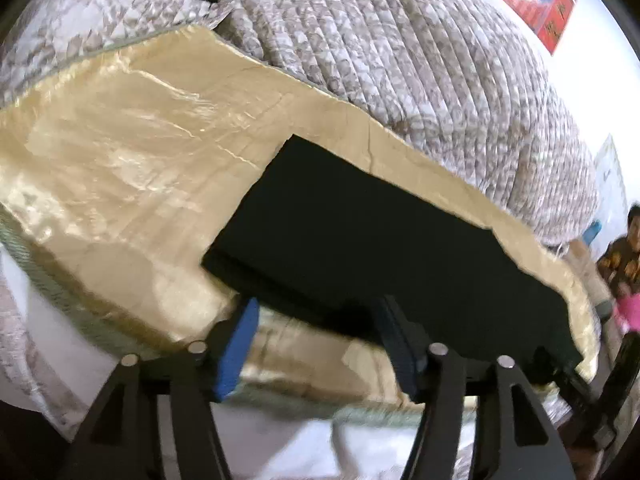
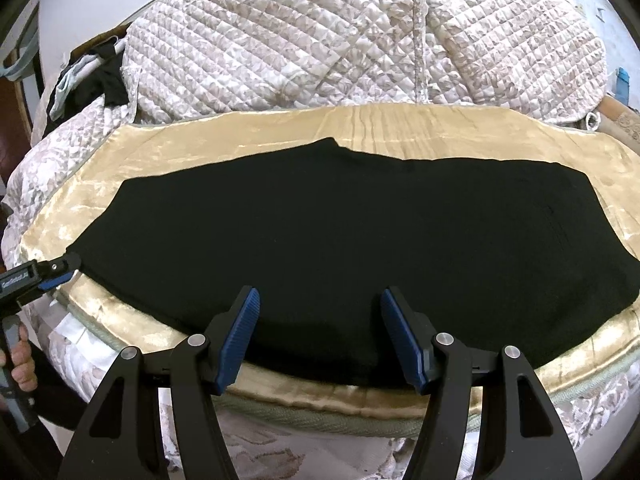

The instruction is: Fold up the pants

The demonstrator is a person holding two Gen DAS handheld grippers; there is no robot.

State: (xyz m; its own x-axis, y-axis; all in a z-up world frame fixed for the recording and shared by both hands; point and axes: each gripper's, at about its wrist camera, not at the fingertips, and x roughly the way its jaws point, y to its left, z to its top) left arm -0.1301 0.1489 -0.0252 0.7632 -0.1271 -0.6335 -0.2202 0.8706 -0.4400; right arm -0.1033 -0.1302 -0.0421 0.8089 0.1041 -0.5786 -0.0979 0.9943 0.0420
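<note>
Black pants (image 2: 340, 232), folded lengthwise, lying flat, spread sideways on gold cloth (image 2: 400, 124)

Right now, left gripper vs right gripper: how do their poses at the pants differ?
The left gripper sits at the end corner of the black pants; the right gripper sits mid-way along their near edge. Left meets the cloth's edge; right's fingertips overlap it. Both are open, holding nothing.

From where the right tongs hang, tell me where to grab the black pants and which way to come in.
Take the near hem edge of the black pants, where it lies along the front of the gold satin cloth. Come in low from the bed's front side: the pants lie flat, so only that edge offers something to pinch. The right tongs already hang open over it; the left tongs sit at the left corner.
</note>
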